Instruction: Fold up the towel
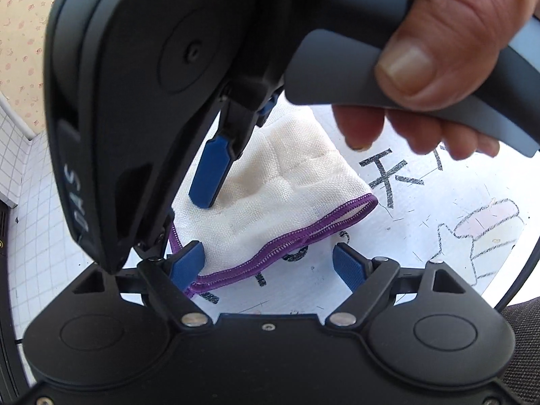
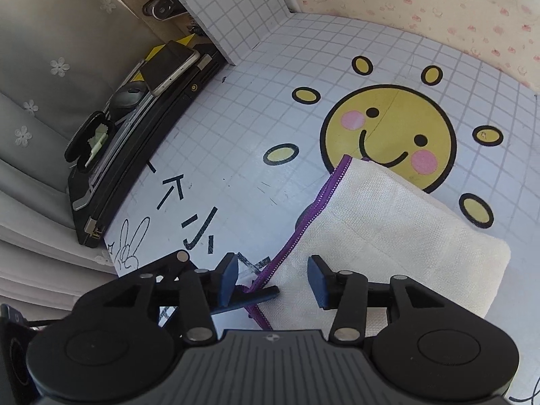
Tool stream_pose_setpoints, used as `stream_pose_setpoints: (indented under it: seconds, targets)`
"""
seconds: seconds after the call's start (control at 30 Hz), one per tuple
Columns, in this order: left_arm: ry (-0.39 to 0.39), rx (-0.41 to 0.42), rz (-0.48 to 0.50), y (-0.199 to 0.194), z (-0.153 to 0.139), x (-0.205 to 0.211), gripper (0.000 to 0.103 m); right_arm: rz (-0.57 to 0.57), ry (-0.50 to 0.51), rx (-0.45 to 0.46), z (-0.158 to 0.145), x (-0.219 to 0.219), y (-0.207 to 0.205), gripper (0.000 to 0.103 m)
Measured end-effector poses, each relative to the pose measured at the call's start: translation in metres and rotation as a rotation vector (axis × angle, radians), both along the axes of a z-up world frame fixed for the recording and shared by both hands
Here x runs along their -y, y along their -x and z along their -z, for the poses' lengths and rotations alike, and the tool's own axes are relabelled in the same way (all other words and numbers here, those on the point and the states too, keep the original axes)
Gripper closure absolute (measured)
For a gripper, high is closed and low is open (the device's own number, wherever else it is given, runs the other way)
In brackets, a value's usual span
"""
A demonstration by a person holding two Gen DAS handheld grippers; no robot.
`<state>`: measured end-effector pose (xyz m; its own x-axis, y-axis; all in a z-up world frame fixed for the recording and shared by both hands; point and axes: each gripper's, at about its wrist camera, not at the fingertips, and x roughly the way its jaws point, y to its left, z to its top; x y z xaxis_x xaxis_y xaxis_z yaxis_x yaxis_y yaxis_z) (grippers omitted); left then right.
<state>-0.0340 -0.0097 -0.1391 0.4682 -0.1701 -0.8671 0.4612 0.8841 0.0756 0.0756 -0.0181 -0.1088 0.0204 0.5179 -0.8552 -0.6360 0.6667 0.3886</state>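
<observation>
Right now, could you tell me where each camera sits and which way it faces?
Left wrist: on the left tool, looking down at the folded towel; the right tool and the hand holding it show.
Right wrist: on the right tool, looking down over the towel toward the sun face; only its own fingers show.
Shared: the purple-edged towel on the grid tabletop.

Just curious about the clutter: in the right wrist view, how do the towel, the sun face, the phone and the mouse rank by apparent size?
1. Towel, though it lies nearest the camera.
2. Sun face.
3. Phone.
4. Mouse.
</observation>
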Motion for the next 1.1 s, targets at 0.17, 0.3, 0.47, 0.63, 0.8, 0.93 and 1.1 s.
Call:
stream_pose_setpoints:
  seconds: [0.17, 0.3, 0.47, 0.63, 0.8, 0.93, 1.1]
  targets:
    - [-0.002, -0.003, -0.004, 0.000, 0.001, 0.000, 0.017, 0.017, -0.009, -0.001, -0.003, 0.009, -0.004, 0.056]
    - [-0.002, -0.005, -0.003, -0.001, 0.001, 0.001, 0.017, 0.015, 0.001, 0.019, -0.007, 0.013, -0.006, 0.055]
    - [0.010, -0.002, -0.019, -0.003, -0.001, 0.000, 0.022, 0.010, 0.022, 0.066, -0.013, 0.017, -0.010, 0.055]
    - [0.125, -0.016, -0.081, -0.013, -0.018, -0.012, 0.027, 0.010, 0.067, 0.144, -0.016, 0.022, -0.018, 0.055]
    - [0.135, 0.037, -0.091, -0.003, -0.034, 0.002, 0.027, 0.007, 0.105, 0.214, -0.021, 0.027, -0.026, 0.055]
    - [0.122, 0.021, -0.104, -0.024, -0.022, -0.009, 0.027, -0.020, 0.131, 0.275, -0.022, 0.021, -0.030, 0.055]
    - [0.118, 0.028, -0.077, -0.021, -0.022, -0.006, 0.027, -0.091, 0.190, 0.362, -0.016, 0.002, -0.031, 0.055]
